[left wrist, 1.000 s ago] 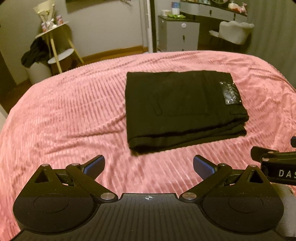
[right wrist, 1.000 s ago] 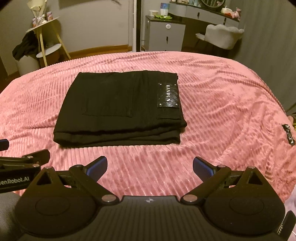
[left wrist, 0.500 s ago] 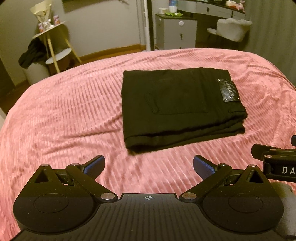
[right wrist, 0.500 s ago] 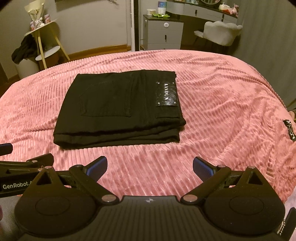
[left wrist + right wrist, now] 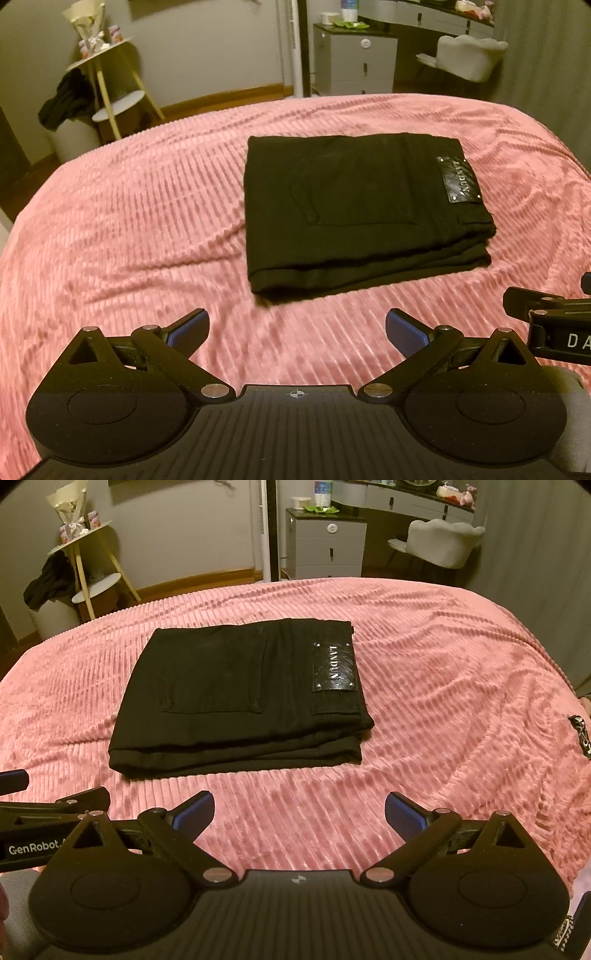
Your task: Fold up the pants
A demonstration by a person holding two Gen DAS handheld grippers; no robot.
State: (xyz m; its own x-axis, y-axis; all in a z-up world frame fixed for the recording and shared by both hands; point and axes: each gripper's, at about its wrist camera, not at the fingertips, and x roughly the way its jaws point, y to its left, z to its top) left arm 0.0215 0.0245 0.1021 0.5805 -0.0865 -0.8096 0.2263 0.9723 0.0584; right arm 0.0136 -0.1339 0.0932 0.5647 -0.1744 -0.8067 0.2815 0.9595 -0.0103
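Observation:
Black pants [image 5: 354,214] [image 5: 236,698] lie folded into a neat rectangle on the pink ribbed bedspread [image 5: 129,229] [image 5: 443,686], a shiny leather label [image 5: 334,667] facing up at their right end. My left gripper [image 5: 297,330] hovers open, short of the pants' near edge, with nothing between its blue pads. My right gripper [image 5: 299,810] is likewise open and empty, held back from the near edge. Each gripper shows at the side of the other's view.
Past the bed's far edge stand a small round side table [image 5: 107,74] with dark clothing hung on it, a grey drawer unit [image 5: 354,59], and a white chair [image 5: 469,55]. A small black tag [image 5: 580,734] lies on the bedspread at right.
Both grippers have drifted back and slightly up, so the folded pants sit a little farther off in each view. The pants have not moved. Jaws stay open.

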